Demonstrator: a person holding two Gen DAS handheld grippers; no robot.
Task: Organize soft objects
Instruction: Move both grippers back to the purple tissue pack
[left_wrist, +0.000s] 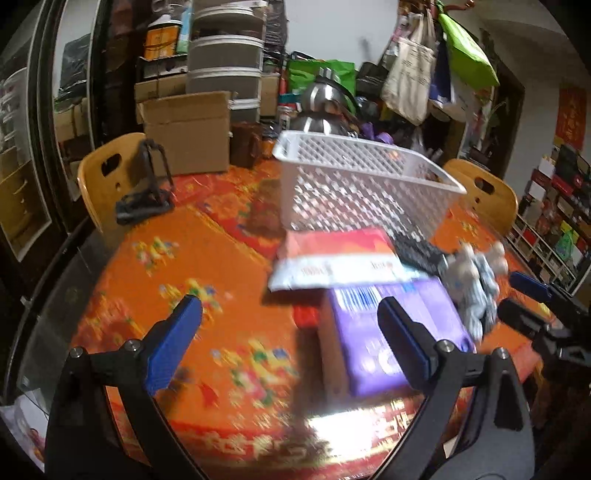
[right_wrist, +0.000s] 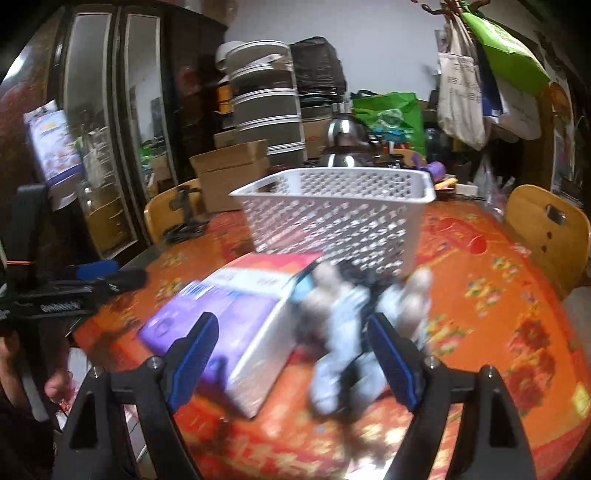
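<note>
A round table (left_wrist: 155, 266) with a bright orange and red cloth stands in a crowded room, with boxes, stacked drawers and hanging bags behind it. The left gripper (left_wrist: 291, 314) hangs over the cloth with its blue jaws wide apart and nothing between them. Just past its right jaw lies a purple pack (left_wrist: 391, 332). A red and white pack (left_wrist: 340, 258) lies beyond it and partly on top of it. To the right of the purple pack is a soft grey and pale blue toy (left_wrist: 476, 288), too blurry to see well. The right gripper (right_wrist: 291, 343) is also spread open and holds nothing. The toy (right_wrist: 343, 343) lies on the cloth just in front of it, partly in the gap between its jaws, but the pads do not press on it. The purple pack (right_wrist: 221, 317) lies by its left jaw. Behind the packs and the toy stands a white basket (right_wrist: 332, 210) with holes in its sides. A wooden chair (right_wrist: 546, 229) is at the far right of the table.
</note>
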